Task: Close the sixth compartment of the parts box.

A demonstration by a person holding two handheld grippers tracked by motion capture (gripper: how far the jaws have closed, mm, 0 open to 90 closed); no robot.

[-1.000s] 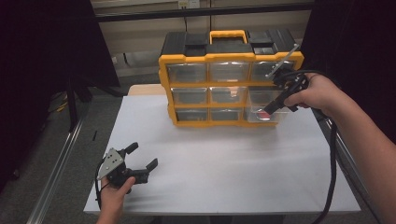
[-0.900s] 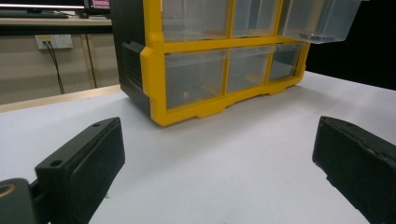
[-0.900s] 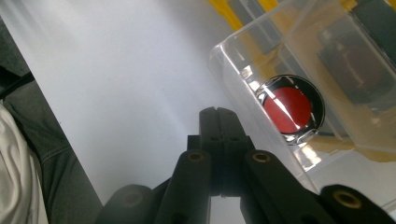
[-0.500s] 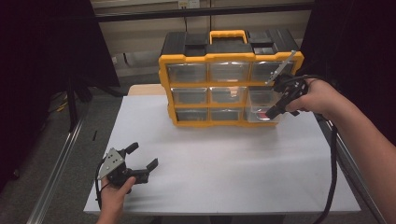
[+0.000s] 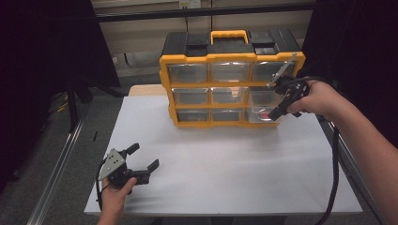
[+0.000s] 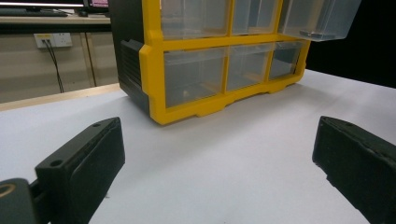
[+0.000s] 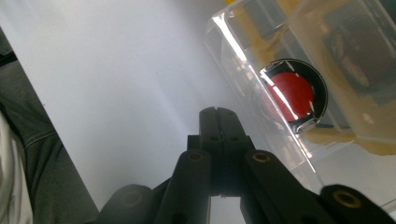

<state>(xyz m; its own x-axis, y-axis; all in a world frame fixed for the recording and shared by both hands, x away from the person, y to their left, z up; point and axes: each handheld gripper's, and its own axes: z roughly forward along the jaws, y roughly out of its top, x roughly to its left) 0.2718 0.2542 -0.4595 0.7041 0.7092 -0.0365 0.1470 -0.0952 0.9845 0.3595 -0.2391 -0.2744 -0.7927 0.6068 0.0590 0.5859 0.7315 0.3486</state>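
Note:
A yellow organizer [image 5: 232, 58] with clear drawers stands at the back of the white table [image 5: 225, 164]. One clear drawer [image 5: 263, 111] in its right column is pulled out, and a round red piece in a dark ring [image 7: 292, 95] lies inside it. My right gripper [image 5: 273, 114] is shut with nothing between its jaws, its tip [image 7: 217, 111] right beside the drawer's clear wall. Whether it touches the wall I cannot tell. My left gripper [image 5: 143, 156] rests on the table at the front left, open and empty [image 6: 215, 158], facing the organizer [image 6: 205, 79].
The table's right edge [image 5: 340, 159] runs below my right forearm, where a black cable [image 5: 334, 173] hangs. A metal rail [image 5: 61, 159] lies along the floor on the left. Bare white table stretches between the two grippers.
My right hand has shifted a little to the right beside the pulled-out drawer. The left gripper has not moved.

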